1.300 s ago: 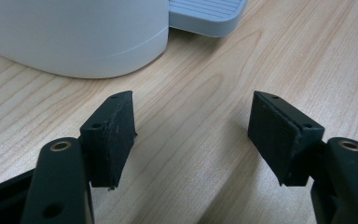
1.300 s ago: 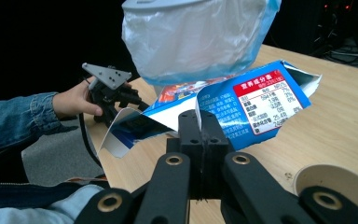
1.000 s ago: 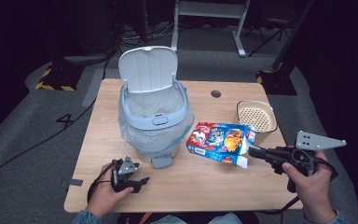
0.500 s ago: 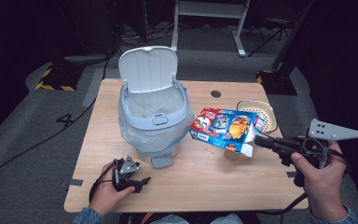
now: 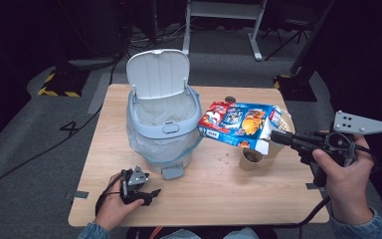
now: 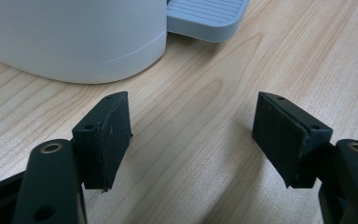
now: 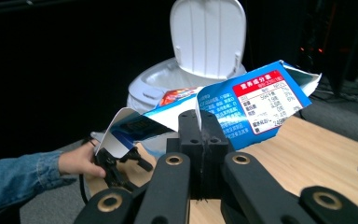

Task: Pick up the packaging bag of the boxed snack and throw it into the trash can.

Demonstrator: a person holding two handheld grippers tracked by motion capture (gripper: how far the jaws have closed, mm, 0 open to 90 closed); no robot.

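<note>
High view: the right gripper (image 5: 278, 137), in the hand at about four o'clock, holds a flattened blue and red printed cardboard box (image 5: 238, 124) by its open flap end, jaws pinching the card. The box hangs tilted in the air above the light wooden surface (image 5: 258, 199), its far end just beside the rim of the pale grey pedal bin (image 5: 163, 130) at the centre, apart from it as far as this angle lets me judge. The bin's lid stands upright and a clear liner lines its inside. Under the box's near end, toward three o'clock, stands a small brown paper cup (image 5: 251, 159), with a cream perforated basket (image 5: 284, 130) partly hidden behind the box. The left gripper (image 5: 151, 193) rests at seven o'clock on the surface, near the bin's foot pedal (image 5: 172, 172)

Left gripper view: the two black jaws are spread wide with bare wood between them, nothing held; the bin's base sits at eleven o'clock and the pedal at twelve

Right gripper view: the jaws are pressed together on a flap of the box, whose white nutrition label faces the camera at one o'clock; the bin with raised lid stands behind at twelve
</note>
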